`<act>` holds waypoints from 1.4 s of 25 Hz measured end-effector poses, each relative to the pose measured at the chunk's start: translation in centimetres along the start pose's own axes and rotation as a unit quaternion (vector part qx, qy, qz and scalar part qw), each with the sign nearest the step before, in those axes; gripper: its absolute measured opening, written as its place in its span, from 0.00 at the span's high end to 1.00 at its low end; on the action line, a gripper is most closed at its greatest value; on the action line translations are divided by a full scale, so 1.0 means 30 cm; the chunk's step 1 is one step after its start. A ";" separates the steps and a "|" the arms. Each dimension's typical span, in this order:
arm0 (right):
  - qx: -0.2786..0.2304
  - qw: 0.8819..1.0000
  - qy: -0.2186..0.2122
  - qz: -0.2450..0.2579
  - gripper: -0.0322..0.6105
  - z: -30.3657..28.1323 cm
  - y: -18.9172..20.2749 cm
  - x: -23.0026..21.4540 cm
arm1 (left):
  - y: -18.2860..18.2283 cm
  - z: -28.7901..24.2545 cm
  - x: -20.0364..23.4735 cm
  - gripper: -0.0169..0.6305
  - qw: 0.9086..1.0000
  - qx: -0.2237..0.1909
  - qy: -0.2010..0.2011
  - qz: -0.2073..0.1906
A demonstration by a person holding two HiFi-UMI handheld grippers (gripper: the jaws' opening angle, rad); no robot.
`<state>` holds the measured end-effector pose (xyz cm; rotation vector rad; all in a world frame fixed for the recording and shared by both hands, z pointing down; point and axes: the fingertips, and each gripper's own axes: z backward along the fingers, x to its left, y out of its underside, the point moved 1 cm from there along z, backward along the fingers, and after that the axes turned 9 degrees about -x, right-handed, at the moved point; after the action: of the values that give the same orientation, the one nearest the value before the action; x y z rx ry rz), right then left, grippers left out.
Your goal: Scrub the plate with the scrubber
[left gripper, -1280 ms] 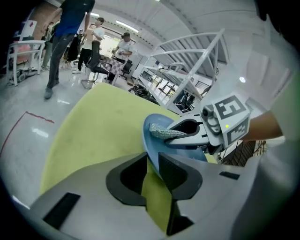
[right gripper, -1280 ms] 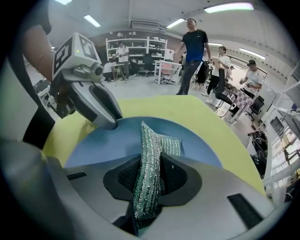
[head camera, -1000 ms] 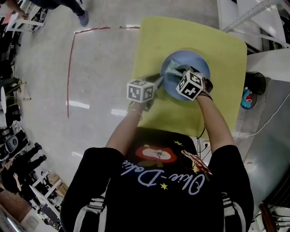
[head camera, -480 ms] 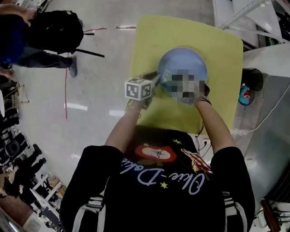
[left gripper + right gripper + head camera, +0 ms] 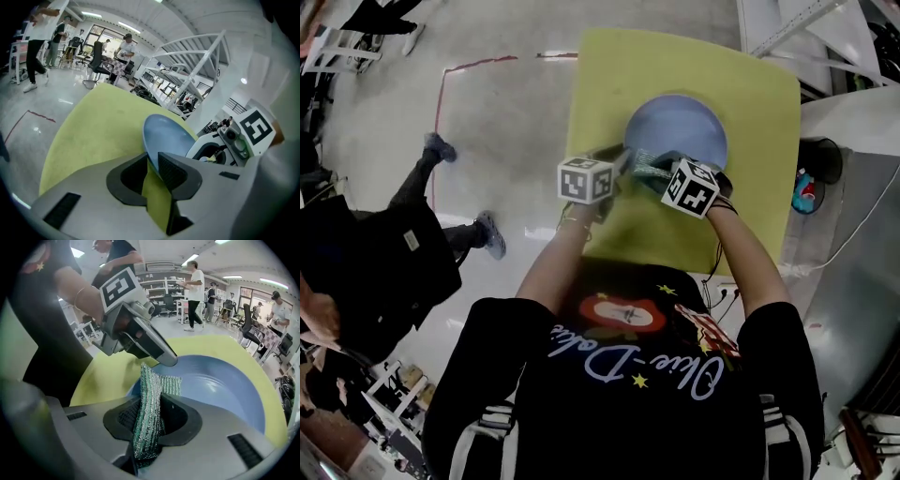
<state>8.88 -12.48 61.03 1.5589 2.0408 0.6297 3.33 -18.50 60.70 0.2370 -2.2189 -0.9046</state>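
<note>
A blue plate [image 5: 677, 127] lies on the yellow table [image 5: 741, 220]. My left gripper [image 5: 625, 159] is shut on the plate's left rim; in the left gripper view the rim [image 5: 151, 151] runs between the two pads. My right gripper [image 5: 662, 169] is shut on a green-silver mesh scrubber [image 5: 645, 166], which rests on the plate's near-left part. In the right gripper view the scrubber [image 5: 147, 411] stands pinched between the jaws, its tip on the plate [image 5: 220, 383] just below the left gripper [image 5: 140, 336].
A black round bin [image 5: 830, 169] and a red-blue item [image 5: 807, 202] sit right of the table. White metal frames [image 5: 806, 28] stand at the upper right. A person in black [image 5: 384, 262] walks on the floor at the left, near a red tape line [image 5: 439, 141].
My right gripper has drawn the scrubber across the plate toward its near-left edge, closer to the left gripper. The left gripper keeps its hold. People behind have moved.
</note>
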 end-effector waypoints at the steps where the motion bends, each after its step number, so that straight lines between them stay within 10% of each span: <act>1: -0.004 1.000 -0.001 0.008 0.83 0.005 -0.007 -0.001 | 0.002 0.001 0.000 0.87 1.000 0.001 0.000 0.001; 12: -0.009 0.981 0.182 0.059 0.85 0.168 -0.007 -0.405 | -0.007 -0.013 -0.010 0.87 0.999 0.024 -0.002 -0.027; 35: 0.019 0.994 0.105 0.033 0.84 0.057 0.069 -0.208 | -0.001 -0.013 -0.013 0.86 0.998 0.022 -0.014 -0.054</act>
<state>12.91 -17.90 61.67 1.6479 2.1709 0.8160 3.86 -18.58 60.65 0.3708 -2.2714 -0.9224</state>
